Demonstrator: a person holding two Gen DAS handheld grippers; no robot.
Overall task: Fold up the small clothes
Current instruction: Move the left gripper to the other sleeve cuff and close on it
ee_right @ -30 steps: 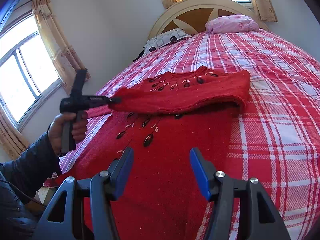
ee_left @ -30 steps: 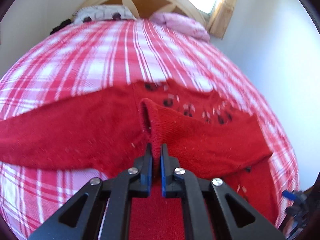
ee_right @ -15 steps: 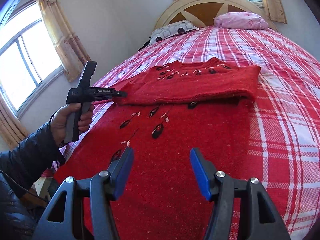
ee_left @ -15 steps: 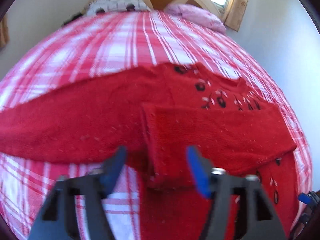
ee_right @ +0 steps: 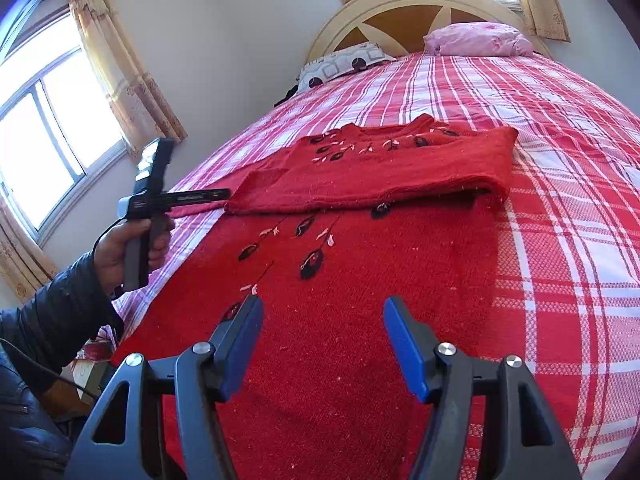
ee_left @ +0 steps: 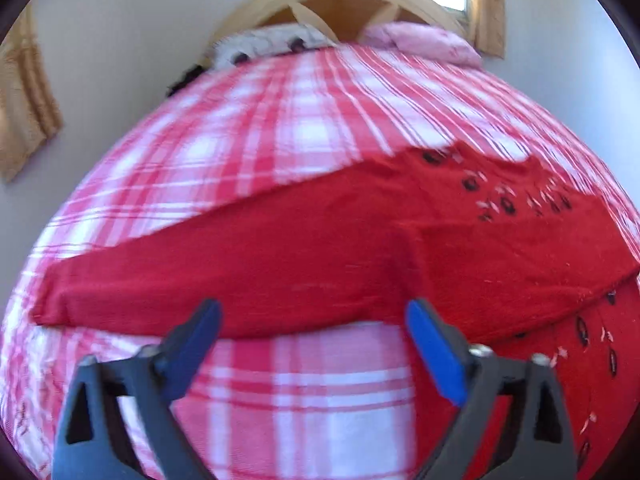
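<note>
- The red knit sweater (ee_right: 360, 280) lay spread on the plaid bedspread (ee_right: 580, 160), filling the centre and lower half of the right wrist view.
- One sleeve (ee_right: 372, 176) was already folded across the chest, forming a flat band across the middle of that frame, just below the embroidered neckline.
- The other sleeve (ee_left: 200, 272) lay stretched out flat toward the left edge of the left wrist view, not yet folded in.
- Judged from this, the fold was at an early stage: the second sleeve and the folding up of the body remained.
- The left tool (ee_left: 314, 344) hung released, jaws wide apart and empty, above the bedspread at the outstretched sleeve's lower edge; that view was blurred.
- The right tool (ee_right: 323, 342) was likewise spread and held nothing, low in the frame over the sweater's hem area.
- At the left of the right wrist view, a small white print ran along the left tool's side, too small to read; no other writing showed.
</note>
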